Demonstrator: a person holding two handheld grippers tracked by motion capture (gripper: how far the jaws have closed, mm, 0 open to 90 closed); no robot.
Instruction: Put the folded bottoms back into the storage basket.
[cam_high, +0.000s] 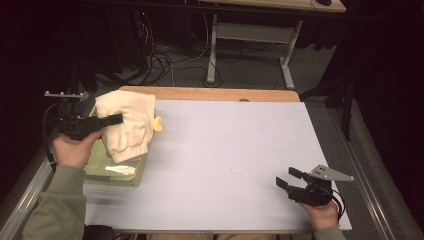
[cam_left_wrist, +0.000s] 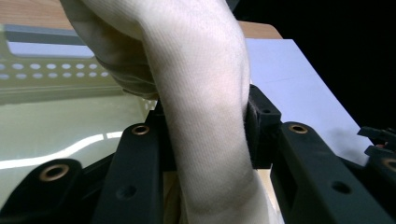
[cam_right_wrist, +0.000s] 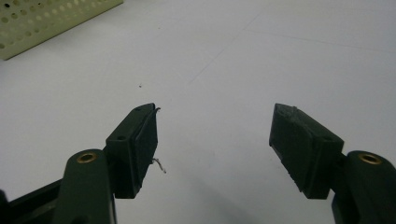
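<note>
Cloth (cam_high: 126, 124) pinched between your left gripper (cam_high: 111, 119) pads, cream knit bunch hanging over pale green perforated basket (cam_high: 112, 176), long axis running up and away from fingers. Right gripper (cam_high: 287, 178) well apart, fingers (cam_right_wrist: 142, 140) spread wide, holding nothing, resting over white mat (cam_high: 230, 160). Left is way nearer, so lift-out looks like its job.

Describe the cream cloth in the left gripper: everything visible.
The cream cloth is a soft, finely ribbed knit, bunched and folded, with a band-like hem at its lower edge. It hangs lifted over the pale green perforated basket at the table's left edge. The left gripper is shut on a thick fold of it, which runs between the jaws. A small yellow piece shows beside it.
</note>
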